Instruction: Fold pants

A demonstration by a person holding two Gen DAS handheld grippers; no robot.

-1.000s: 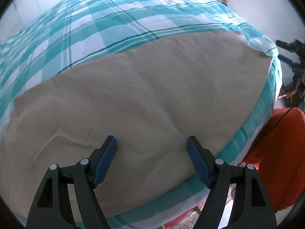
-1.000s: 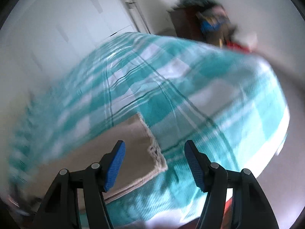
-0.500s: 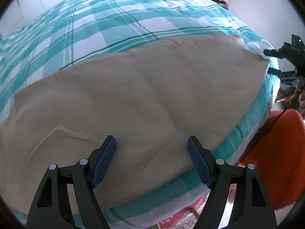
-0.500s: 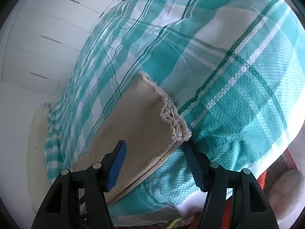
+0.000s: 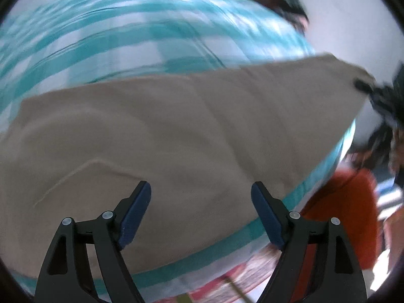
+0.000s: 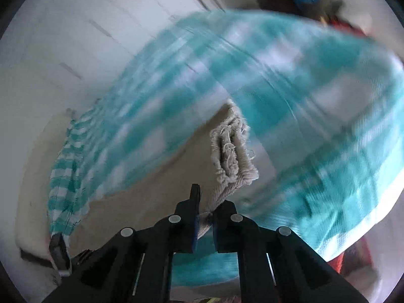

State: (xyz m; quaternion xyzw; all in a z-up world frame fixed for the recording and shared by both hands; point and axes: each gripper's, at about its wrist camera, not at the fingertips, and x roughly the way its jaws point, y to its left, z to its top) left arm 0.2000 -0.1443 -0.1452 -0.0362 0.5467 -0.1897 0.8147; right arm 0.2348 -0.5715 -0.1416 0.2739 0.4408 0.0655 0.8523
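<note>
The left gripper [image 5: 200,197] hangs spread wide over the beige pants [image 5: 151,136], its blue pads clear of the cloth and nothing between them. The pants lie flat along the near edge of a bed [image 5: 141,38] covered in teal-and-white check. To the right, the right gripper [image 6: 203,205], whose jaws have just been closing, pinches the frayed hem [image 6: 231,149] of the pants, that corner raised off the bed. Both views are smeared by blur; dark furniture at the far wall cannot be made out.
</note>
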